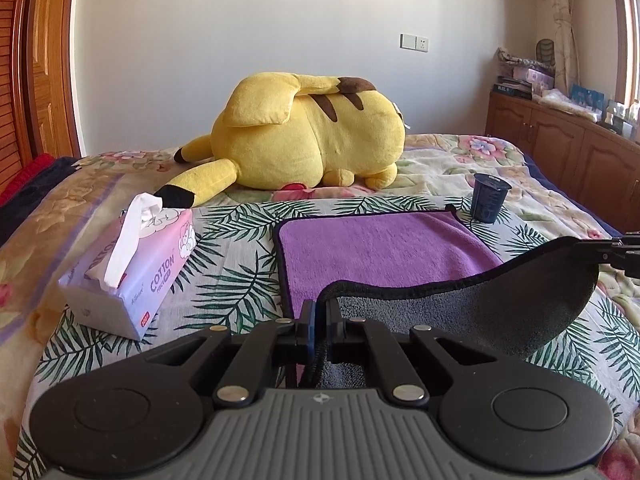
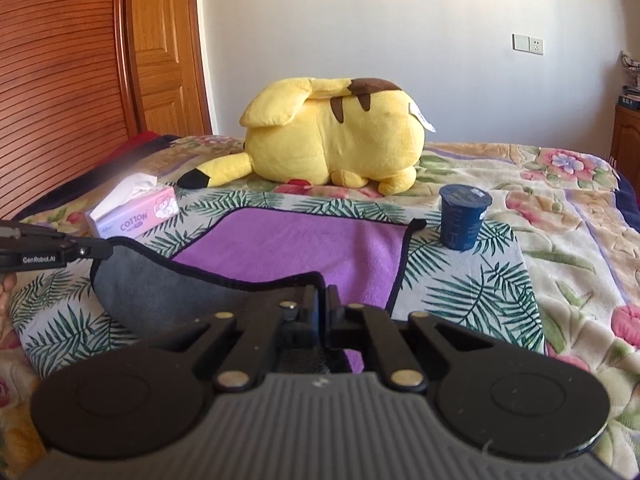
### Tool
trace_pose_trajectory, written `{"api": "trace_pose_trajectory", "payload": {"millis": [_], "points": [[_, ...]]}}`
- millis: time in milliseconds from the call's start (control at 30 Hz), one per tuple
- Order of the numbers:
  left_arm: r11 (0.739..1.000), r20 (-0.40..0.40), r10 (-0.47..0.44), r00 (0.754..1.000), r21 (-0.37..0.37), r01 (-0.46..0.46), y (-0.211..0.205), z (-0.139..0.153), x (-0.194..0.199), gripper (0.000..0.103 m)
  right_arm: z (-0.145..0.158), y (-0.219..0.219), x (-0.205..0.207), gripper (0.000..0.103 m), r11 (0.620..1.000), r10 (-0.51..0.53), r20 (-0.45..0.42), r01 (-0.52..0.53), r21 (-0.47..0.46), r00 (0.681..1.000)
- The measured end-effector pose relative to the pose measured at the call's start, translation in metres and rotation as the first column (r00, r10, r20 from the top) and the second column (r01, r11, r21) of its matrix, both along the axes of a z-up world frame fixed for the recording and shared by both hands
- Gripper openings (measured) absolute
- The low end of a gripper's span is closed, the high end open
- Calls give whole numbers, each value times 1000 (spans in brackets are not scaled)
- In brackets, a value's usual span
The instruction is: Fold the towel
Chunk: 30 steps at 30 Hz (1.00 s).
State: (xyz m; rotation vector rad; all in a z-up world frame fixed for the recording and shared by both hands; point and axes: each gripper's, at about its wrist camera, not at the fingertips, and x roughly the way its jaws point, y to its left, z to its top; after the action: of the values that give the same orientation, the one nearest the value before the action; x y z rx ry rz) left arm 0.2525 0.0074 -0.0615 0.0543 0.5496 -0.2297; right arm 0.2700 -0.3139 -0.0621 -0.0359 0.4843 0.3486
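I have the towel (image 1: 380, 248) lying on the bed (image 2: 560, 240), purple face up, with the yellow plush (image 1: 304, 136) beyond its far edge. My left gripper (image 1: 319, 320) is clenched on the towel's near-left corner, and my right gripper (image 2: 322, 308) is clenched on the near-right corner. Both corners are lifted, so the grey underside sags in a curve between them, and the near hem runs side to side from one gripper to the other.

The rest of the towel stretches away from both grippers toward the plush, and that is the way I judge the fold must go: carry the near hem forward over the purple field to meet the far hem. Neither gripper is nearer; they sit about level, one at each end of the hem.

The dark cup (image 2: 464, 216) stands just beside the towel's far-right corner, on the plush side. The tissue box (image 1: 132, 264) sits off the towel's left edge.
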Motion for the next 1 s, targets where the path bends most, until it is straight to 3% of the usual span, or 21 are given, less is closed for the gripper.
{"api": "trace_pose_trajectory", "payload": {"millis": [167, 633, 1000], "points": [[1000, 22, 0, 1000, -8, 1, 1, 8, 3, 0, 5, -2, 3, 4, 1000, -7, 10, 7, 31, 1000], [1000, 77, 18, 997, -21, -17, -1, 26, 16, 0, 23, 4, 13, 4, 1000, 1, 71, -1, 5, 997], [999, 143, 52, 988, -17, -50, -5, 41, 48, 0, 37, -3, 48, 4, 1000, -11, 134, 12, -7, 991]]}}
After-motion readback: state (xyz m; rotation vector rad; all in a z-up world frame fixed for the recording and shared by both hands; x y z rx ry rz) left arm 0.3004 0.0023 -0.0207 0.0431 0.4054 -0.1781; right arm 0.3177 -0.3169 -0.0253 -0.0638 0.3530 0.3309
